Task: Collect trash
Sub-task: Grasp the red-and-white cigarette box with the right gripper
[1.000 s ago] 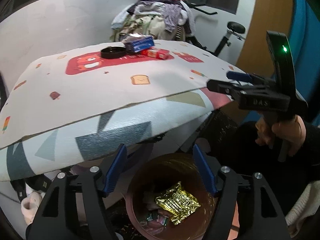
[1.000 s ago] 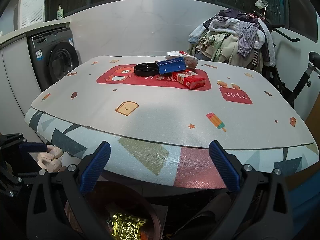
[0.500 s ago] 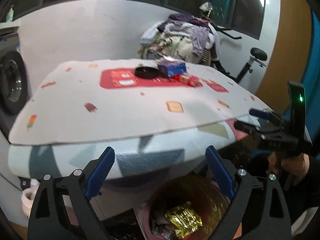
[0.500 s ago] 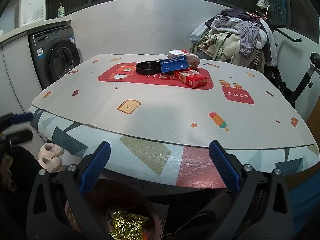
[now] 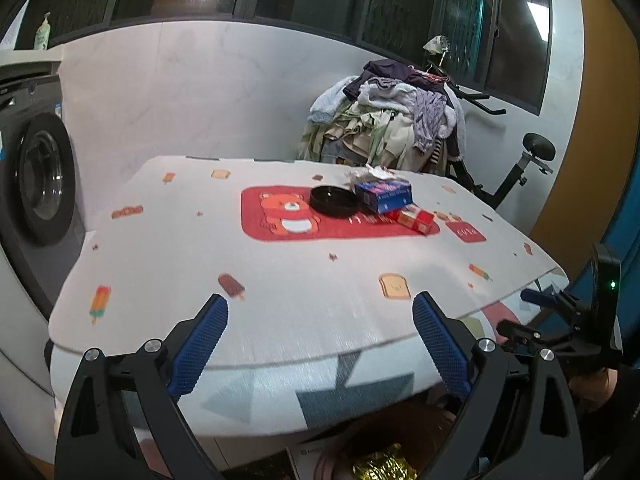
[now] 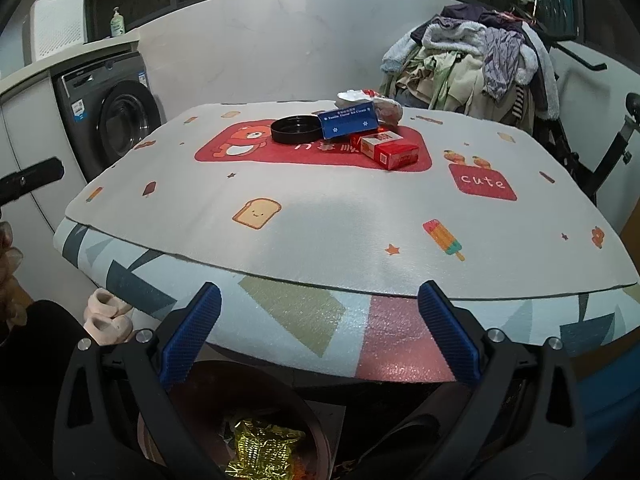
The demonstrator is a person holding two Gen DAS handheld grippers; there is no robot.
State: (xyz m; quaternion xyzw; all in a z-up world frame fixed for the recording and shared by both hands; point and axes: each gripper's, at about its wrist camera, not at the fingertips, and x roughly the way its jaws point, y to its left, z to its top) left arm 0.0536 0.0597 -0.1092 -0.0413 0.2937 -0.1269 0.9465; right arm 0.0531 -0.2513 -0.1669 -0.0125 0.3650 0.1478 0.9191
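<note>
We see black tongs [image 5: 320, 334] with blue ribbed pads [image 5: 199, 344], silver screws [image 5: 153, 345], and a green light [image 5: 611, 284] above them.

The near half of the bench [image 6: 320, 216] lies bare, so tongs could pass freely over its printed mat up to the red panel. There a black round lid [image 6: 295, 129], a blue box [image 6: 349, 122], a red carton [image 6: 390, 151] and crumpled wrappers [image 6: 354, 97] crowd together, touching or just beside each other. Behind the far right corner a heap of clothes [image 6: 472, 64] blocks the way, and a washing machine [image 6: 116, 116] stands off the left side.
</note>
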